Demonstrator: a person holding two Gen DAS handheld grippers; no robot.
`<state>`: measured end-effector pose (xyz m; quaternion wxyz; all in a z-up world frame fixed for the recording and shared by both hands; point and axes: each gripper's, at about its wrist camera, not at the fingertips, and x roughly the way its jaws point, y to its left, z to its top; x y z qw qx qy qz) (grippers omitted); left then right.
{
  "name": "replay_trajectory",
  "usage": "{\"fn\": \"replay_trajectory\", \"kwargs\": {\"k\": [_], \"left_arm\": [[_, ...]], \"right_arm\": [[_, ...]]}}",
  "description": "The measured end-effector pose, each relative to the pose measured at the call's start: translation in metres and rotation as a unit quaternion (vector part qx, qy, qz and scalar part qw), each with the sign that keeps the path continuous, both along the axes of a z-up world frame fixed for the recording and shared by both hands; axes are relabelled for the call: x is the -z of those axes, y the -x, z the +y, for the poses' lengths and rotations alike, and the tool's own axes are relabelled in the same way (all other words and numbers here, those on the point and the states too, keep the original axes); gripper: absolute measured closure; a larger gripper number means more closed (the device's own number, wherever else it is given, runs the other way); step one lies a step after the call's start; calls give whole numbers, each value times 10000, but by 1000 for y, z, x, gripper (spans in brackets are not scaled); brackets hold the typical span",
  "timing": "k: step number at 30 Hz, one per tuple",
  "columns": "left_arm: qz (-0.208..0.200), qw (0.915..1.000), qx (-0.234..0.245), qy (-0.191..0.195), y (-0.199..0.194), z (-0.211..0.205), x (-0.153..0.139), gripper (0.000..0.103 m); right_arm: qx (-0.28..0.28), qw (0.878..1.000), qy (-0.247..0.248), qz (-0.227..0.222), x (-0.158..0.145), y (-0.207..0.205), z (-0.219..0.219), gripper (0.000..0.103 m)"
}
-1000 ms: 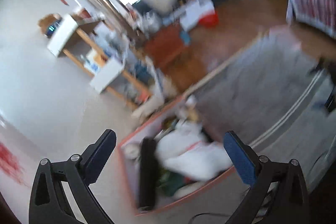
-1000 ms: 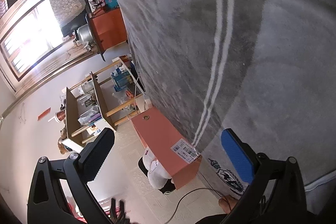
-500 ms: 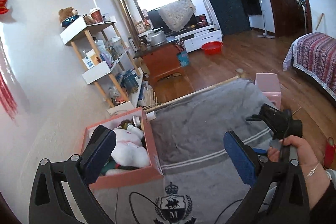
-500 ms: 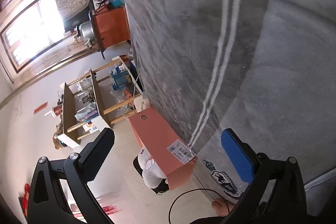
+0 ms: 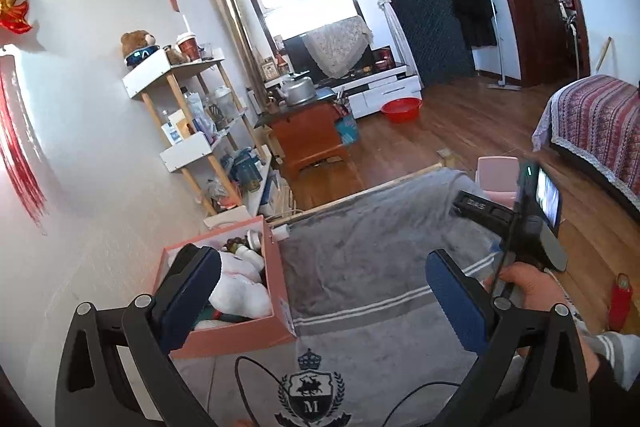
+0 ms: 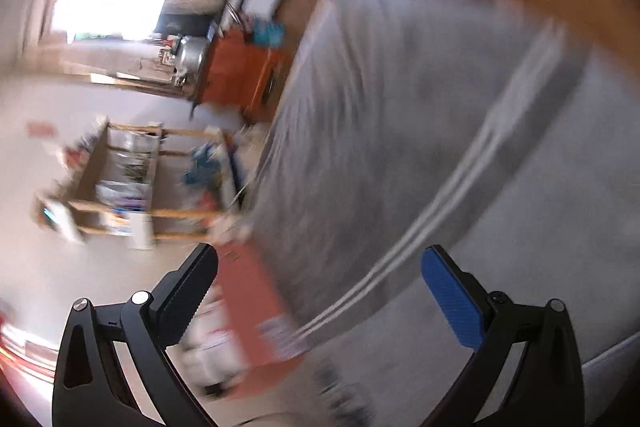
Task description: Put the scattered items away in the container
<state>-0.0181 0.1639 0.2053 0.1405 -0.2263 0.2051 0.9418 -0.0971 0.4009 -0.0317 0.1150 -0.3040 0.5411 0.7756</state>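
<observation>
Hovering with both my left gripper [image 5: 320, 291] and right gripper [image 6: 320, 291] spread wide and empty, I judged the pink box's [image 5: 276, 291] soft plush [image 5: 240, 291] light, graspable mid-body.

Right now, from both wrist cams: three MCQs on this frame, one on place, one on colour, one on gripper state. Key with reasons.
1. Where does the box sit on the grey blanket?
A. at its left edge
B. in its middle
C. off it, on the wooden floor

2. What colour is the box?
A. blue
B. salmon pink
C. green

3. What state is the left gripper in?
A. shut on a toy
B. shut on nothing
C. open, holding nothing

Key: 1 A, the box lies along the blanket's left side by the wall; 2 B, its walls show salmon pink; 3 C, the fingers stand wide apart with only blanket between.
</observation>
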Motion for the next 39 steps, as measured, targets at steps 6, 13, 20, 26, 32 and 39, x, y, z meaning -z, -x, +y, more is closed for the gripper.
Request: {"fn": "replay_trajectory", "kwargs": {"k": [6, 13, 20, 26, 32, 39], "left_arm": [[66, 9999, -106, -21, -4, -3, -1, 0], [10, 9999, -152, -53, -10, -3, 1, 0], [-316, 9980, -451, -325, -25, -15, 8, 0], [-490, 9951, -760, -395, -40, -26, 26, 0], [-546, 9928, -945, -483, -38, -39, 33, 0], [-670, 9904, -1050, -593, -31, -51, 38, 0]], "right_arm": [[228, 9502, -3103, 194, -95, -16, -54, 0], [-400, 8887, -4503, 762, -130, -13, -126, 0], [-2414, 8472, -4460, 1581, -129, -1, -193, 0], [-3537, 7783, -4917, 1650, -114, -4, -258, 0], [-3995, 7601, -4860, 1624, -97, -12, -277, 0], [-4041, 7695, -4674, 1618, -95, -11, -275, 0]]}}
